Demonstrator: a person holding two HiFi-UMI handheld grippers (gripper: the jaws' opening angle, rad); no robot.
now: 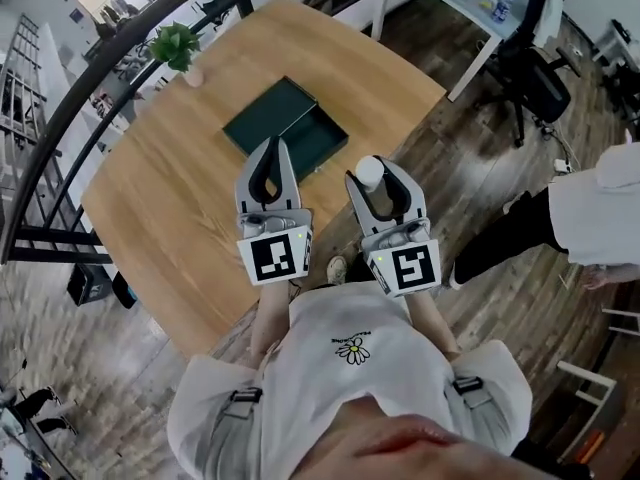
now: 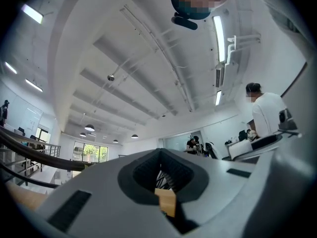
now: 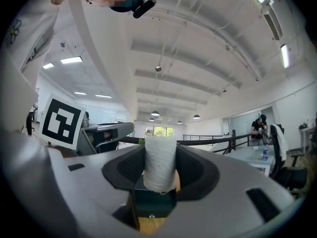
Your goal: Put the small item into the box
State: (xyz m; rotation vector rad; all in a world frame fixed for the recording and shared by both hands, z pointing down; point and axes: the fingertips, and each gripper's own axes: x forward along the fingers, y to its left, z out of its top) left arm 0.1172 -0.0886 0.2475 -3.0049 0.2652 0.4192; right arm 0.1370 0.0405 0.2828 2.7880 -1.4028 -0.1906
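A dark green box [image 1: 287,129] lies open on the wooden table [image 1: 170,208], lid flat beside its tray. My right gripper [image 1: 372,171] is held near the table's front edge, shut on a small white cylinder-shaped roll [image 1: 370,173]. In the right gripper view the white roll [image 3: 159,163] stands upright between the jaws of my right gripper [image 3: 159,171], with the green box [image 3: 151,202] beyond and below it. My left gripper [image 1: 271,148] hovers over the table just in front of the box, shut with nothing in it. In the left gripper view my left gripper [image 2: 161,176] points up toward the ceiling.
A potted plant [image 1: 176,45] stands at the table's far left corner. A black railing [image 1: 60,118] runs along the left. An office chair [image 1: 535,78] and a white desk [image 1: 470,8] are at the back right. A person [image 1: 590,218] stands at right.
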